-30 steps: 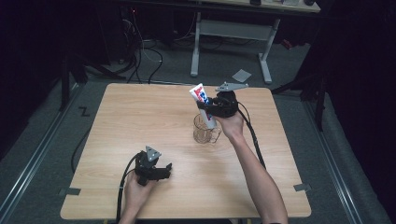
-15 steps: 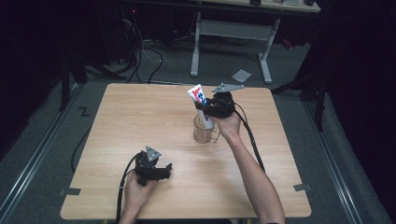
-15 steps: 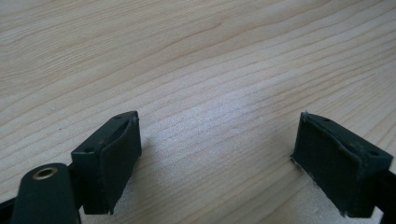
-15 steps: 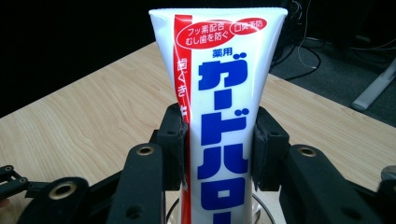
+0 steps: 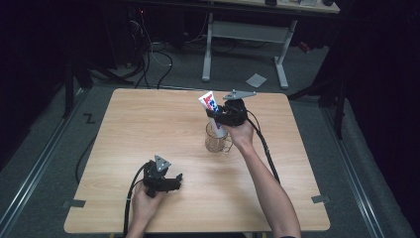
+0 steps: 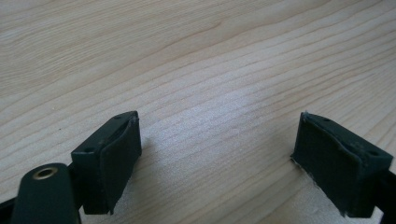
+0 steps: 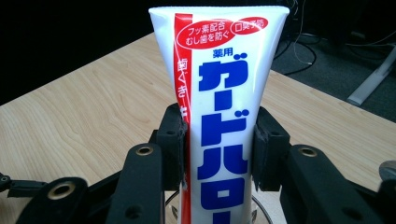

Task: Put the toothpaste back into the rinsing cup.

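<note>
I count one toothpaste tube [image 7: 219, 116] (white, blue lettering) clamped in my right gripper [image 5: 224, 117] above one glass mug [image 5: 218, 140]; my left gripper [image 5: 171, 182] rests wide apart on the table [image 5: 148, 124].

1. The toothpaste tube [image 5: 210, 105] was white with a red side stripe and blue Japanese lettering [image 7: 219, 121]. It stood nearly upright, flat crimped end up and tilted slightly left, with its lower end inside the glass mug.
2. The glass mug [image 5: 218, 139] was clear, with a handle at its right. It stood upright near the bench's middle, toward the right.
</note>
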Demonstrator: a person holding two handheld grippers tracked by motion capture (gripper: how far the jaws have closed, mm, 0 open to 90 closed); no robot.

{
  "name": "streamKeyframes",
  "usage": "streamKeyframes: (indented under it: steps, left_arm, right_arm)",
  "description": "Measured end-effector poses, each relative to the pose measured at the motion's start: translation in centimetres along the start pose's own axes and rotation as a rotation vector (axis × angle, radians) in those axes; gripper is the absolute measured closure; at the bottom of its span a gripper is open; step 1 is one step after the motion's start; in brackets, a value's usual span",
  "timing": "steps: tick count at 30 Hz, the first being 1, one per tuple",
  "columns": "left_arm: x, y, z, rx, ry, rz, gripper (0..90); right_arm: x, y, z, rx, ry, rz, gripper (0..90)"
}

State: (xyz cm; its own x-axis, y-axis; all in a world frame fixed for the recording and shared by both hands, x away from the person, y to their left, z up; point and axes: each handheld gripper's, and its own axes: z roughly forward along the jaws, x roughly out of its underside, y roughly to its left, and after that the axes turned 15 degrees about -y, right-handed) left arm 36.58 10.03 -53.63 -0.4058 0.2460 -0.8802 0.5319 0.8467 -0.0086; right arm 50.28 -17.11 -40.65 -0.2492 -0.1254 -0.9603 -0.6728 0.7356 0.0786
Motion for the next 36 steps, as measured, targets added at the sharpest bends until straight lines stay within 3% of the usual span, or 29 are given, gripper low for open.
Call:
streamKeyframes:
  steps: [36]
  left_arm:
    - [0.0, 0.0, 0.0, 0.000, 0.000, -0.001, 15.3]
  right_arm:
    - [1.7, -0.4, 0.2, 0.001, 0.040, 0.007, 61.1]
